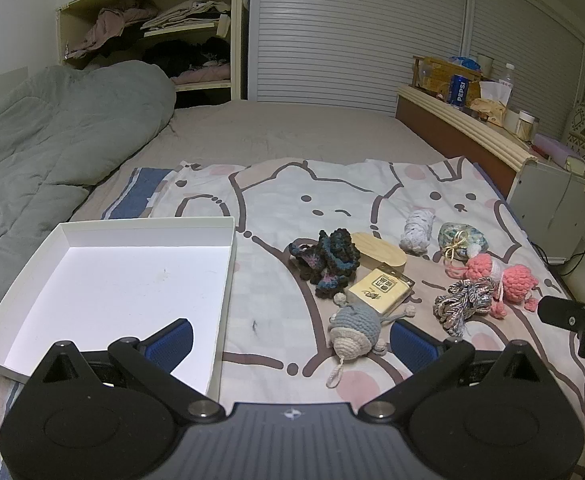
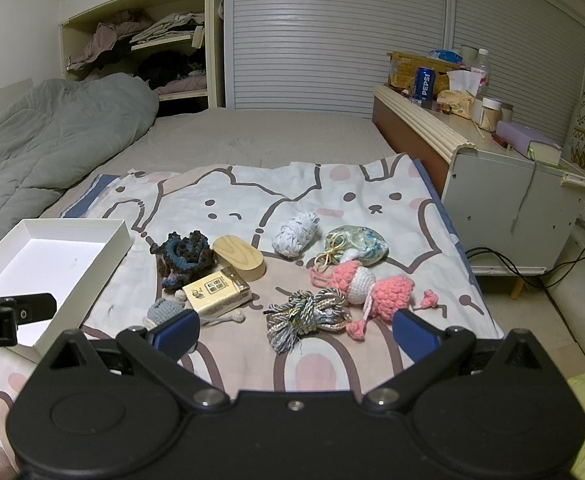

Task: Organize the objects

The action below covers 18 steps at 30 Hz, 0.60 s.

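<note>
Several small items lie on a cartoon-print cloth [image 1: 332, 192] on the bed: a dark crochet piece [image 1: 324, 260], a wooden oval box [image 1: 380, 256], a yellow card box [image 1: 380, 292], a grey crochet toy [image 1: 356, 328], a white yarn bundle [image 1: 416, 228], a patterned pouch [image 1: 462, 238], pink crochet toys [image 1: 500, 276] and a cord bundle [image 1: 464, 304]. An empty white box lid [image 1: 112, 284] lies at the left. My left gripper [image 1: 292, 346] is open, the grey toy between its fingers. My right gripper [image 2: 296, 330] is open just before the cord bundle [image 2: 308, 314].
A grey quilt [image 1: 52, 140] covers the bed's left side. A low cabinet [image 2: 512, 184] with a Pepsi can [image 2: 424, 82], bottle, tissues and a book stands at the right. Shelves of clothes [image 1: 160, 40] and slatted doors are behind.
</note>
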Each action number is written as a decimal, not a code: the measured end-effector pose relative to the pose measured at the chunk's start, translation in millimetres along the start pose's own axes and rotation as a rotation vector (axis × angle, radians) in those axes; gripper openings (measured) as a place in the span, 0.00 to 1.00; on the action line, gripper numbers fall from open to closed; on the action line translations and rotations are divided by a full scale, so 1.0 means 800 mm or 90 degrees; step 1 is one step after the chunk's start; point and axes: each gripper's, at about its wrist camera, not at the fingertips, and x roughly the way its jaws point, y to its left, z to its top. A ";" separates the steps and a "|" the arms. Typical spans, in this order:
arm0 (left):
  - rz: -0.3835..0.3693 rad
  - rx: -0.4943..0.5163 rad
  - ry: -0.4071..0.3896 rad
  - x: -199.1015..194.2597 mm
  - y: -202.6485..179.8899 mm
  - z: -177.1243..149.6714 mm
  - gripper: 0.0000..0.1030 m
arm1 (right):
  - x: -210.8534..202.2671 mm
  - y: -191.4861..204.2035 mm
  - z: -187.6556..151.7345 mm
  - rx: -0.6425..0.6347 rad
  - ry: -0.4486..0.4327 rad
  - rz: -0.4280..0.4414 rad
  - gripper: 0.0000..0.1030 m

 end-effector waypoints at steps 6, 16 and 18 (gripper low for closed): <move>0.000 0.000 0.000 0.000 -0.001 0.000 1.00 | 0.000 0.000 0.002 0.000 0.000 -0.001 1.00; 0.000 -0.001 0.002 0.001 -0.009 -0.004 1.00 | 0.000 -0.002 0.000 0.000 0.001 0.000 1.00; 0.000 -0.001 0.001 0.001 -0.008 -0.005 1.00 | 0.000 -0.002 0.000 0.000 0.001 0.000 1.00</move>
